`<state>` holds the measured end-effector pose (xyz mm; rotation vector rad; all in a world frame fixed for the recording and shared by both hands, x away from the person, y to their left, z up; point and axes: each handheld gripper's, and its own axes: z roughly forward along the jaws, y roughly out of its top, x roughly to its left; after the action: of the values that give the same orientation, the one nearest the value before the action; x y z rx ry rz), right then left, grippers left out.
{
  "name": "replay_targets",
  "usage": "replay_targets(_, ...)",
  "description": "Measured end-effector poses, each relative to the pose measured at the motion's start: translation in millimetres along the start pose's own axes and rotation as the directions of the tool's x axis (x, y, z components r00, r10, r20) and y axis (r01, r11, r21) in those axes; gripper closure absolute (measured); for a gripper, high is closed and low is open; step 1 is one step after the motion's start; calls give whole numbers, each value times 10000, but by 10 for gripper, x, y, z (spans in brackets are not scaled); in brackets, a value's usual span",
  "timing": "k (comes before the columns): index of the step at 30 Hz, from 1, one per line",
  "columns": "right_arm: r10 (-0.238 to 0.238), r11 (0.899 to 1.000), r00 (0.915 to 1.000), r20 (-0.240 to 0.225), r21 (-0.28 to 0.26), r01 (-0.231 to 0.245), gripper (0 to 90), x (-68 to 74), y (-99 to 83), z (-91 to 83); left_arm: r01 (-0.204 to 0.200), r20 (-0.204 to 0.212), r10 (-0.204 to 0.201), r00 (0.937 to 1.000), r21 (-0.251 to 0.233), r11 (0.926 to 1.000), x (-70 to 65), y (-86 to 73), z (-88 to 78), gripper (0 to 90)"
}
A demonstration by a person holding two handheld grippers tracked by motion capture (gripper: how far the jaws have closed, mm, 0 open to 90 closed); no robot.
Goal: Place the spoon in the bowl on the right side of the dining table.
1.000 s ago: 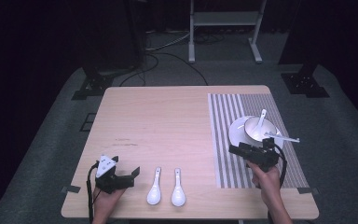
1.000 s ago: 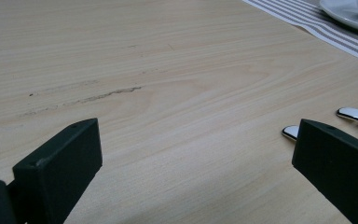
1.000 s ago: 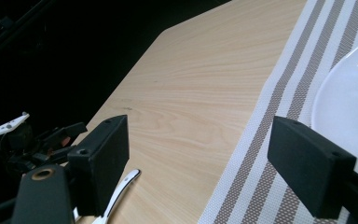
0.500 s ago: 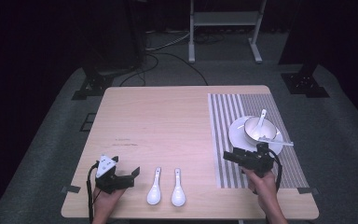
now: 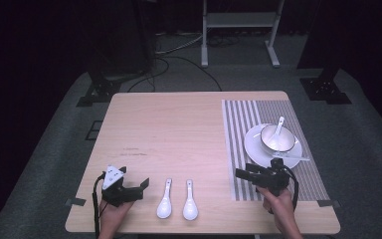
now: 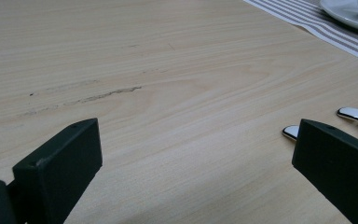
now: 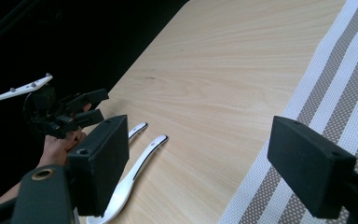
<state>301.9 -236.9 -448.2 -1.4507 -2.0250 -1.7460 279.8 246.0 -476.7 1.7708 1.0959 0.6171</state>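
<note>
Two white spoons [image 5: 164, 202] [image 5: 190, 201] lie side by side near the table's front edge, handles pointing away. My left gripper [image 5: 142, 185] rests just left of them, open, with nothing between its jaws; its own view shows the gripper [image 6: 196, 154] open and the spoon handle tips [image 6: 291, 132] at right. My right gripper [image 5: 242, 175] hovers over the near part of the striped placemat [image 5: 238, 124], open and empty, turned left toward the spoons [image 7: 121, 191]. A white bowl [image 5: 278, 139] holding a spoon sits on a plate [image 5: 256, 149], with another spoon [image 5: 294, 158] on the plate's near rim.
The wooden table [image 5: 179, 129] stretches bare between the grippers and its far edge. In the right gripper view the left gripper [image 7: 74, 112] shows beyond the spoons. A metal stand [image 5: 238, 30] and cables lie on the floor behind the table.
My right gripper has drawn back from the bowl toward the near edge and turned left. The left gripper and the two spoons have not moved.
</note>
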Motion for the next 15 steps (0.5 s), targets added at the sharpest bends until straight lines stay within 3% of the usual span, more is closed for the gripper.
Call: replay_targets(15,0,9999,9998,-221,156,4,195,59,-182,-19,2,1,-2,10000,4,10000,-1,0,0,1)
